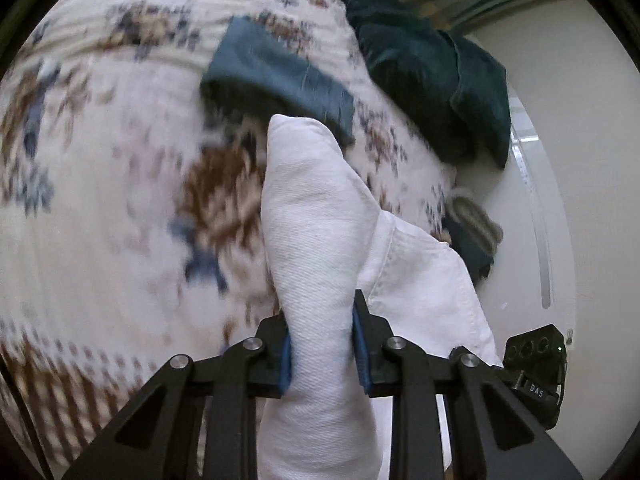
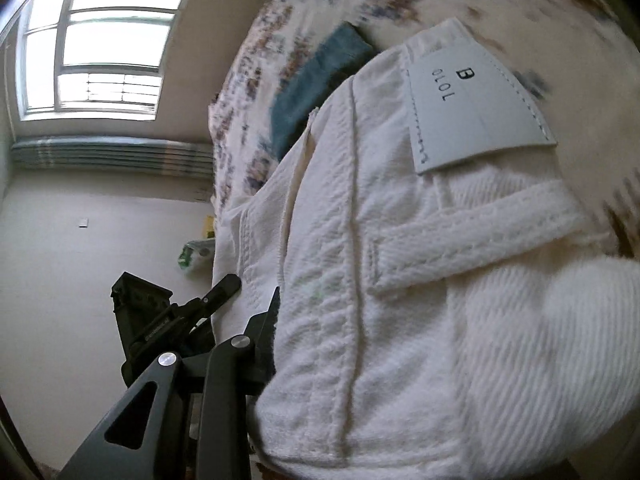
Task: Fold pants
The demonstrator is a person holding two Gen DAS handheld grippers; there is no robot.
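At the bottom centre of the left wrist view, the left gripper (image 1: 322, 344) pinched a bunched fold of the white pants (image 1: 316, 216) between its blue pads (image 1: 362, 354). In the right wrist view the pants filled the right half, with the label patch (image 2: 476, 96) at upper right. The right gripper (image 2: 276, 320) gripped their waistband; only one finger was visible. The floral bedspread (image 1: 100, 200) lay behind, with folded blue jeans (image 1: 276, 76) on it.

Both wrist views look steeply down, sharing the patterned bedspread (image 1: 100, 208).
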